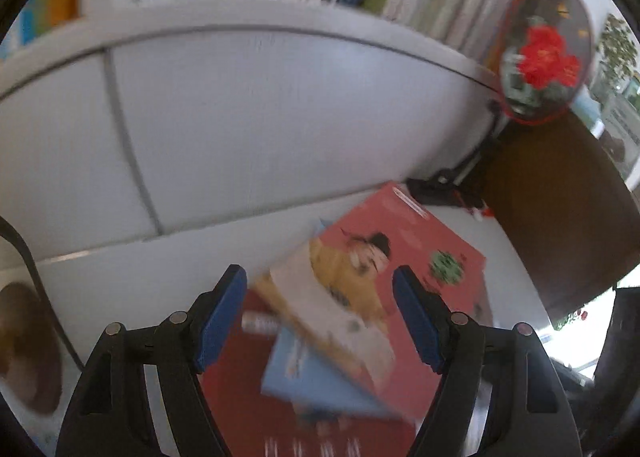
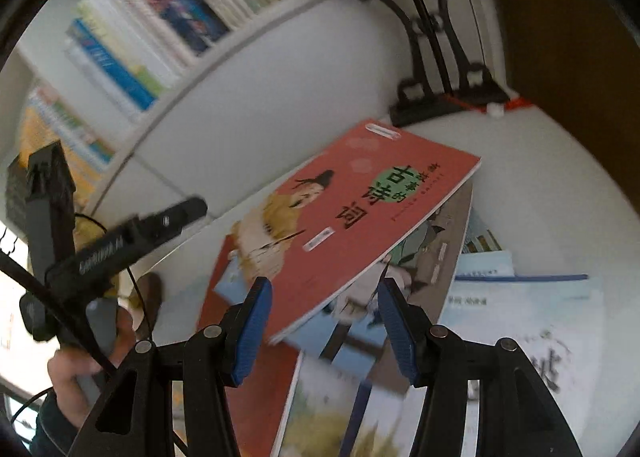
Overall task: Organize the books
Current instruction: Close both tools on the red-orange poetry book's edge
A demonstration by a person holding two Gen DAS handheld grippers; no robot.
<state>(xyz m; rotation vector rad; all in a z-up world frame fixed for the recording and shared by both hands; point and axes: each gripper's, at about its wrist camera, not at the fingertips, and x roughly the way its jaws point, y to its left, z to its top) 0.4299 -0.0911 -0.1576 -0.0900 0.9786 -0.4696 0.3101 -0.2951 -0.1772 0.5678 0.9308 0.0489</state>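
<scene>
Red picture book [image 2: 360, 213] lies tilted atop a loose book pile [image 2: 400, 317] on the white bench [image 2: 560, 185], below the bookshelf [image 2: 132, 57]. Left gripper [image 1: 320, 321] and right gripper [image 2: 324, 329] both spread, holding nothing. Book judged thin, light, flexible; take hold at the near overhanging edge.

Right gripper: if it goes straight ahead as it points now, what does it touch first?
Probably the red book on top of the pile. Its near edge lies between the open fingers of the right gripper, though how near is hard to judge.
</scene>
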